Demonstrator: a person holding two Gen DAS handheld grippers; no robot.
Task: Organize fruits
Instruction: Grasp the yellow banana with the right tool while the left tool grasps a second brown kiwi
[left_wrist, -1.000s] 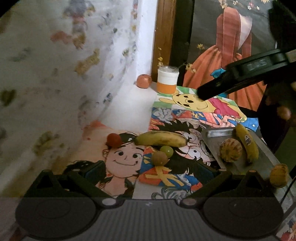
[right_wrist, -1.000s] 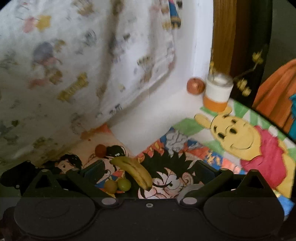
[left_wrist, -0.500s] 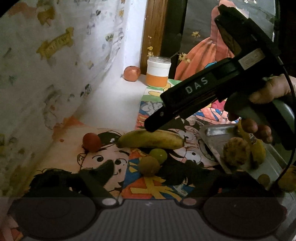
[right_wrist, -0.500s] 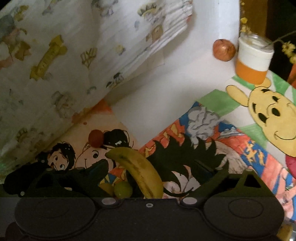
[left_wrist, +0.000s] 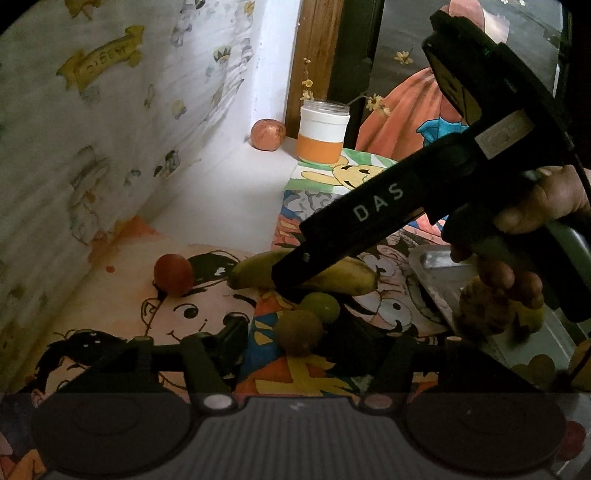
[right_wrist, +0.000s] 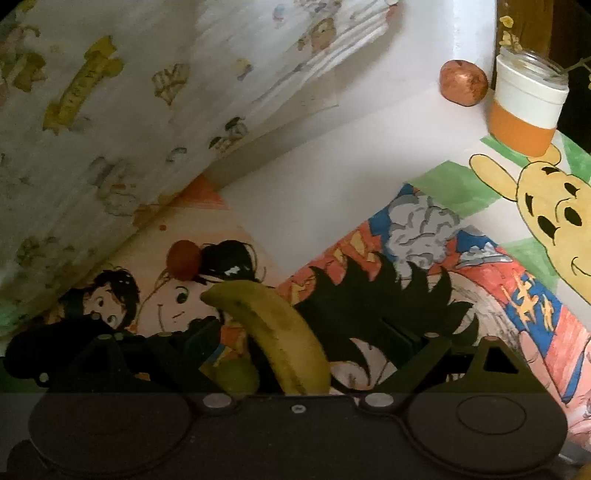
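Jaws on the right gripper (right_wrist: 295, 339) stand spread around the long yellow banana (right_wrist: 273, 332), pads not yet on it; jaws on the left gripper (left_wrist: 314, 343) are half closed and have just been narrowing, brownish round fruit (left_wrist: 300, 332) between them, contact too dark to tell. Banana lies on the cartoon-printed table (left_wrist: 207, 310), small green round fruit (left_wrist: 320, 307) touching it at 6 o'clock, small red round fruit (left_wrist: 173, 275) apart at 9 o'clock, metal tray (left_wrist: 436, 273) with other fruit at 3 o'clock. Risks, as I judge: the grippers crowd one cluster, so right fingers could clip the green fruit or the left gripper; banana gripped off-centre may swing or slip; nudged round fruits may roll off across the table; squeezing hard would bruise soft fruit.
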